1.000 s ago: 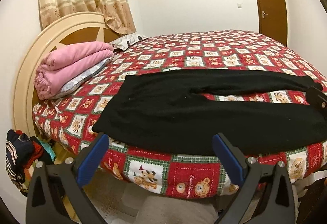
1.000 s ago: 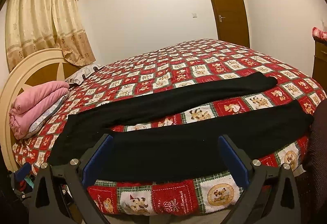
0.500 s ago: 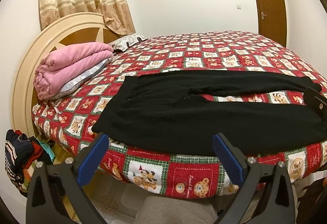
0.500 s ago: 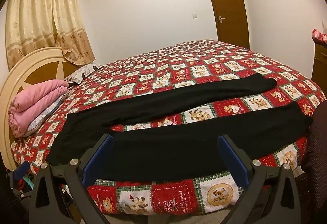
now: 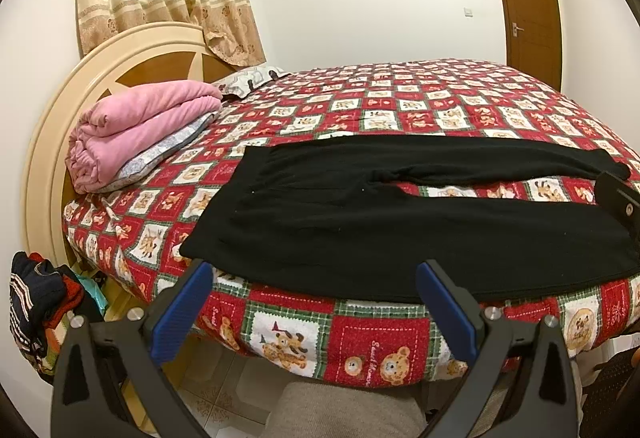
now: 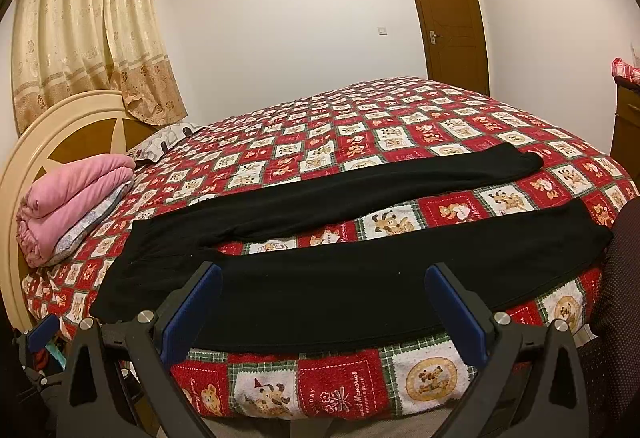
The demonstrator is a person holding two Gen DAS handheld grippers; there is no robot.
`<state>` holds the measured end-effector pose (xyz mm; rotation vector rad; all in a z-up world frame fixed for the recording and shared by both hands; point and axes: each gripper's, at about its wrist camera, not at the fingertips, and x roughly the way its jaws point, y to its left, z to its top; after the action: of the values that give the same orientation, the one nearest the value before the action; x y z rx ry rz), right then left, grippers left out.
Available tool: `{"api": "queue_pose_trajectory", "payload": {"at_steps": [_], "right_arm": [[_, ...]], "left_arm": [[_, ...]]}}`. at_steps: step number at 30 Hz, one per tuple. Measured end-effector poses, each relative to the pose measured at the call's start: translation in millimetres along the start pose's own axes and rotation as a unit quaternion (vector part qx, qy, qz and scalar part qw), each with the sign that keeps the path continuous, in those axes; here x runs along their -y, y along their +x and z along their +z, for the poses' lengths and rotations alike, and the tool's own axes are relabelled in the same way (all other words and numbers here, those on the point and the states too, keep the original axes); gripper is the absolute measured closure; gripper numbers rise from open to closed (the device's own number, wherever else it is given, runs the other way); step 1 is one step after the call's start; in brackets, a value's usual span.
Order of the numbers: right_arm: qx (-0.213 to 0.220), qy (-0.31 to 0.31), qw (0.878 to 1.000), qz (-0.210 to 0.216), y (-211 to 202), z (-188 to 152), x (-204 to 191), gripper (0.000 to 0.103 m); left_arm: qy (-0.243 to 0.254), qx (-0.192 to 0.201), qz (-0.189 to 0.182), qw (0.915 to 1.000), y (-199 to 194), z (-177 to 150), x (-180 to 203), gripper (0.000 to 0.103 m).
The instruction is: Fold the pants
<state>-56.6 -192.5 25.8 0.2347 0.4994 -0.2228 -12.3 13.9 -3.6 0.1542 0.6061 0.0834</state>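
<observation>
Black pants lie flat, unfolded, 2 legs spread apart.

Black pants lie flat across the near edge of the bed, waistband at 9 o'clock, legs spread apart and running toward 3 o'clock, with quilt squares showing between them. The right gripper hangs at 6 o'clock, its blue fingers wide apart and holding nothing, just short of the near leg. A folded pink blanket rests at 9 o'clock against the headboard. Curtains hang at 10 o'clock; a brown door stands at 1 o'clock.
</observation>
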Motion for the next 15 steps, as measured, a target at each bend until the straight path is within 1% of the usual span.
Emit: {"api": "queue_pose_trajectory", "payload": {"at_steps": [15], "right_arm": [[-0.005, 0.000, 1.000, 0.000, 1.6, -3.1, -0.9, 0.001]], "left_arm": [[0.001, -0.008, -0.001, 1.0000, 1.9, -6.0, 1.2, 0.000]]}}
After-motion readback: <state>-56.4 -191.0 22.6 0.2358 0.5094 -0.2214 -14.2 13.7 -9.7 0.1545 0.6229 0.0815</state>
